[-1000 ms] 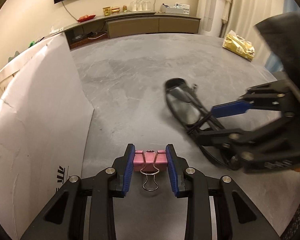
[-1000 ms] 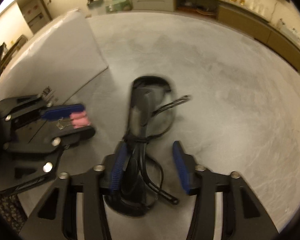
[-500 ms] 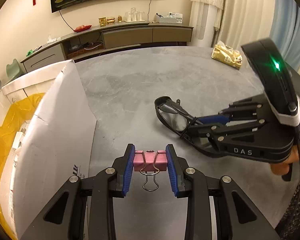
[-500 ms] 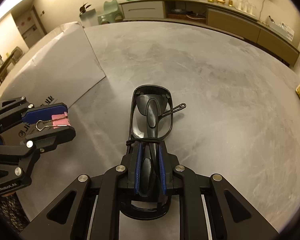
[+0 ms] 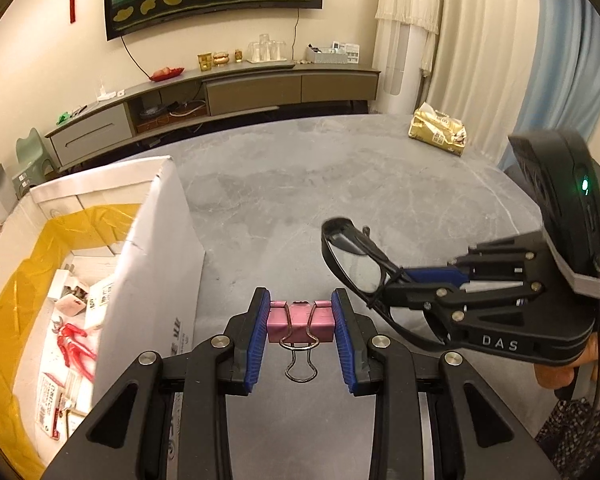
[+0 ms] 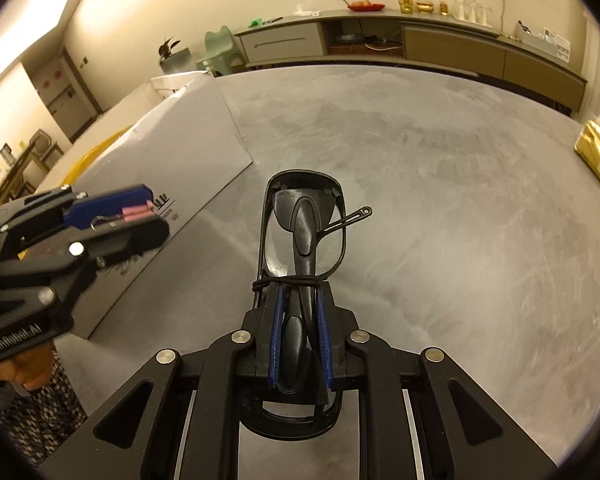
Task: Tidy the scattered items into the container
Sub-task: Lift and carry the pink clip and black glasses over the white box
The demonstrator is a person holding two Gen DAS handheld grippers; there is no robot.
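At the far left stands the white cardboard box (image 5: 148,264), the container, with a yellow liner and a red figurine (image 5: 74,344) among the packets already inside. Its interior now shows in the left wrist view; a second ago only the outer wall was visible, so the left tool has risen above the rim.

The left tool (image 5: 301,322) is partly closed, its blue pads gripping the pink binder clip (image 5: 301,320) by the ends, wire handles hanging toward the camera. The clip is held in the air just beside the box wall, not yet over the opening. This grip is unchanged across the earlier frames.

To the right, the right tool (image 6: 300,312) is nearly fully closed on the folded black glasses (image 6: 304,220), clamped around the bundled arms, with a lens frame projecting forward. A second ago its fingers stood open astride the glasses lying on the grey bench (image 6: 440,200); now the glasses are carried clear of it.

Judgement: both items are secured and lifted; depositing into the box remains. A gold packet (image 5: 438,132) lies at the far right edge.
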